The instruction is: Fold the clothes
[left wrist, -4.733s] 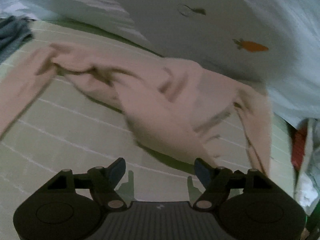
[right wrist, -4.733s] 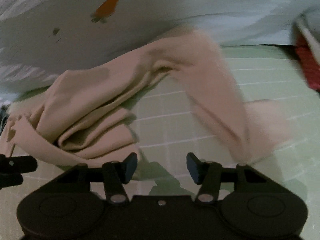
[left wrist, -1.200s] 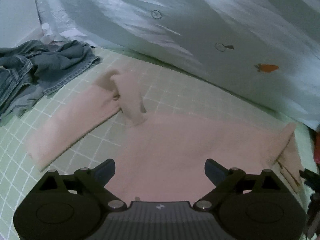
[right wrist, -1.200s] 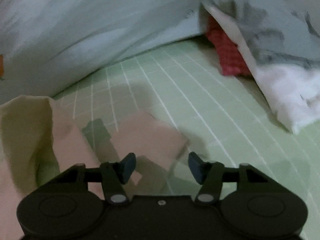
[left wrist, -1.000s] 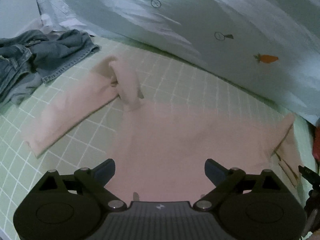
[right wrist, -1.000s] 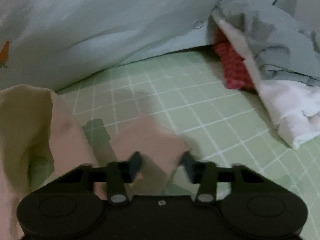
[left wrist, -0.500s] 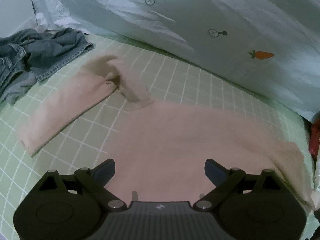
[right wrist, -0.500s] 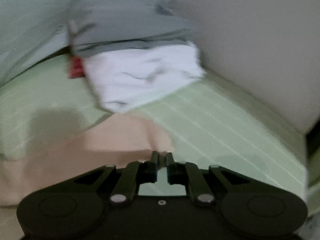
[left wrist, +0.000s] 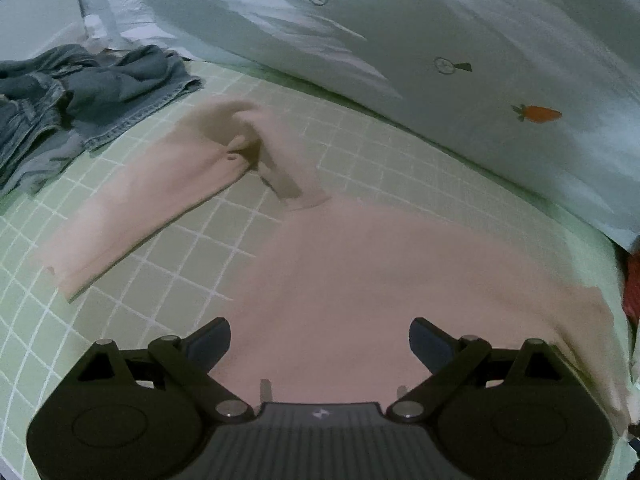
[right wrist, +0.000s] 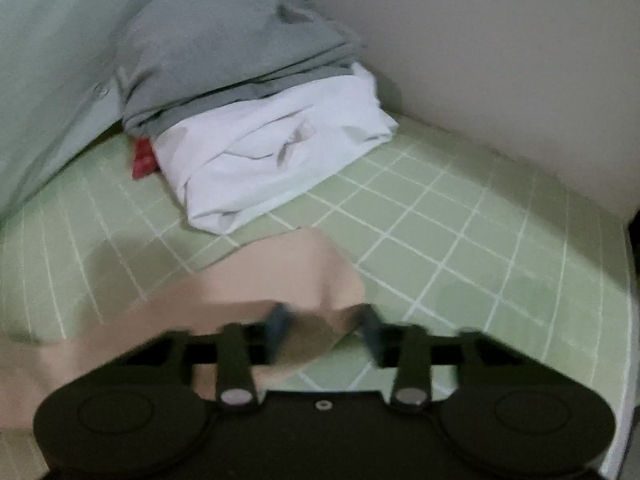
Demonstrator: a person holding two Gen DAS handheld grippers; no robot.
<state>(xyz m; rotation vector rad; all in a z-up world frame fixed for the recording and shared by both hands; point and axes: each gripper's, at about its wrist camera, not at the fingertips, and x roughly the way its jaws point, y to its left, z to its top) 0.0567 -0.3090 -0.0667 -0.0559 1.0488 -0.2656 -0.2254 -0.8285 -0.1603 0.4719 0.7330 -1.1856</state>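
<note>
A pale pink long-sleeved top (left wrist: 360,280) lies spread flat on the green checked sheet (left wrist: 168,236). One sleeve (left wrist: 132,208) stretches out to the left, with a fold near the shoulder. My left gripper (left wrist: 320,340) is open and empty, just above the top's near edge. In the right wrist view my right gripper (right wrist: 324,326) is open, its fingers astride the corner of the other sleeve (right wrist: 280,280), which lies flat on the sheet.
Crumpled blue jeans (left wrist: 72,92) lie at the far left. A pale duvet with carrot prints (left wrist: 440,40) runs along the back. A stack of grey (right wrist: 224,48), white (right wrist: 272,152) and red clothes sits by the wall (right wrist: 500,60) near the right gripper.
My right gripper was shut on the sleeve end, pulled it out to the right, and has now opened and let it go. The top lies flatter. The left gripper stayed open.
</note>
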